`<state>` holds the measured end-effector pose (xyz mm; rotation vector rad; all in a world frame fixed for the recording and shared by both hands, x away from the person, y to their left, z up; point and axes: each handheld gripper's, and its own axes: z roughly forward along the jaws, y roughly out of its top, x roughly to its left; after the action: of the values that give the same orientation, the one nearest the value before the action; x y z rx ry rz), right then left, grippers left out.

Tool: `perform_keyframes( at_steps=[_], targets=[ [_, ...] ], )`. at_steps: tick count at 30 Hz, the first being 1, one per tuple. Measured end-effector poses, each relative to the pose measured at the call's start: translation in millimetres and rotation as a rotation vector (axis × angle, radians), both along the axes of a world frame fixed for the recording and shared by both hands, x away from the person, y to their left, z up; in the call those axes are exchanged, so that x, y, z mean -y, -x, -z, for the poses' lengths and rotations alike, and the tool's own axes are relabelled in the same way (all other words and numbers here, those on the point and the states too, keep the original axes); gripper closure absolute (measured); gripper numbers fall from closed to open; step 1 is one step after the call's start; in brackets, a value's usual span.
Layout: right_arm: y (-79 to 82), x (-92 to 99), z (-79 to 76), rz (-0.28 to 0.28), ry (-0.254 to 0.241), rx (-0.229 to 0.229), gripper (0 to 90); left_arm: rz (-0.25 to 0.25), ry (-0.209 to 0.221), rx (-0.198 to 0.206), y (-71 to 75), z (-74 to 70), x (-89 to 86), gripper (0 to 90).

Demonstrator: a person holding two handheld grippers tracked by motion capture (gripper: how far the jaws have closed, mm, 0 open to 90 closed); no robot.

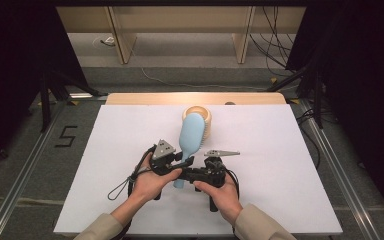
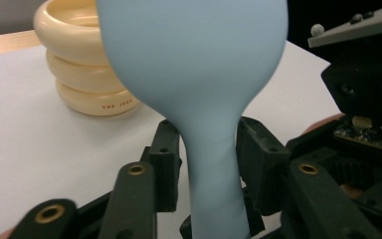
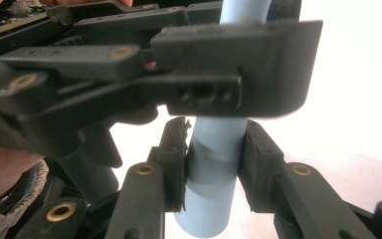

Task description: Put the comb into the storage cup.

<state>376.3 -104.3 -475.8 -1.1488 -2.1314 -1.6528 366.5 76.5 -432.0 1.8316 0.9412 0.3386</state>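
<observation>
Beige sleeves (image 1: 260,225) — black grippers with brass screws (image 2: 137,170), grey three-cornered plates (image 1: 163,148)

Both grippers (image 1: 182,165) (image 1: 200,172) low, jaws seemingly closed inward.

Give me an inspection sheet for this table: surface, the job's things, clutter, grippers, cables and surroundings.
Surface: white board laid over a wooden tabletop, bare apart from the items below.
Job's things: light blue brush with its handle toward the person; cream ringed holder behind its head.
Clutter: nothing seen.
Grippers: left hand-held gripper has its pads either side of the brush handle with a slight gap on one side; right hand-held gripper is clamped on the handle nearer its end.
Cables: black cable loop on the board by the left hand; more cables on the floor beyond the table.
Surroundings: wooden furniture legs at the back, dark stands at both sides, a floor mark reading 5.
</observation>
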Motion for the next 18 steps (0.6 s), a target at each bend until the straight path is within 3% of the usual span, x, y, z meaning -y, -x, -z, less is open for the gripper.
perform_keyframes(
  at_steps=[7, 9, 13, 15, 18],
  targets=[
    [-0.5, 1.2, -0.3, 0.007, -0.002, -0.004, 67.2, 0.013, -0.029, 0.009, -0.1, -0.2, 1.4, 42.5],
    [-0.6, 1.4, 0.0, 0.009, -0.002, -0.006, 67.2, 0.009, -0.025, 0.012, 0.2, -1.0, 1.8, 32.9],
    [-0.5, 1.5, 0.0, 0.011, -0.004, -0.009, 67.2, 0.000, -0.015, 0.012, 0.1, -4.1, 0.9, 26.1],
    [-0.6, 1.8, 0.1, 0.012, -0.004, -0.011, 67.2, -0.011, -0.014, 0.017, 0.3, -7.5, -0.5, 17.0],
    [-0.8, 1.9, 0.1, 0.014, -0.003, -0.010, 67.2, -0.017, -0.023, 0.028, 0.9, -12.5, -3.3, 14.4]
  ],
)
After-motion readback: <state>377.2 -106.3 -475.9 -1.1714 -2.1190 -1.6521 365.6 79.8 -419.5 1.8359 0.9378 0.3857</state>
